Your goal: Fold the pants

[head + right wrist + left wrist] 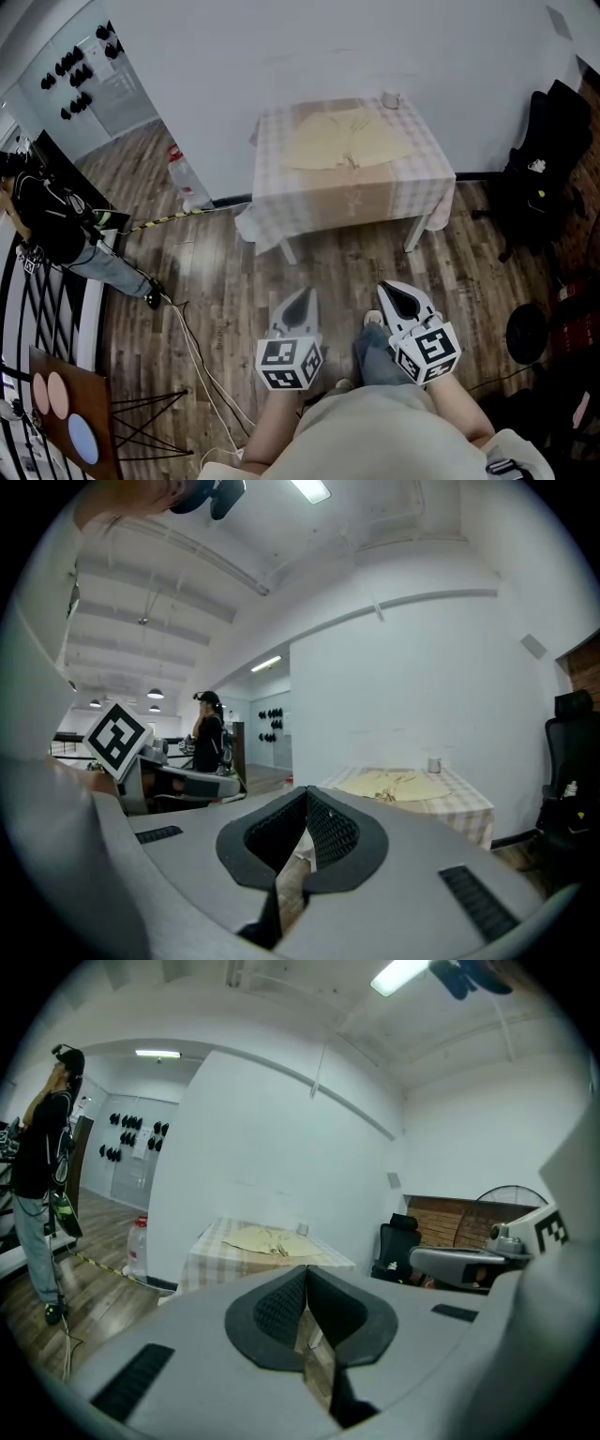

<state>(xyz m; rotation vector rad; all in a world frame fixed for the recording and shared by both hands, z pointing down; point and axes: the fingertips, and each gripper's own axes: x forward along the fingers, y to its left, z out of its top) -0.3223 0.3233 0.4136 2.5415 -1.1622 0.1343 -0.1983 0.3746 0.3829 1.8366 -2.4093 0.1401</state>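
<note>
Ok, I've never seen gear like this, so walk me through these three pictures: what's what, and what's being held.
No robot here: a person carries a pair of two-jaw grippers. The head view looks down from their head at the left gripper and right gripper. The other two views ride on the grippers, looking along their jaws. Both pairs are closed with nothing between. Ahead stands a table under a checked cloth; beige pants lie on it, a small cup at its far corner.
</note>
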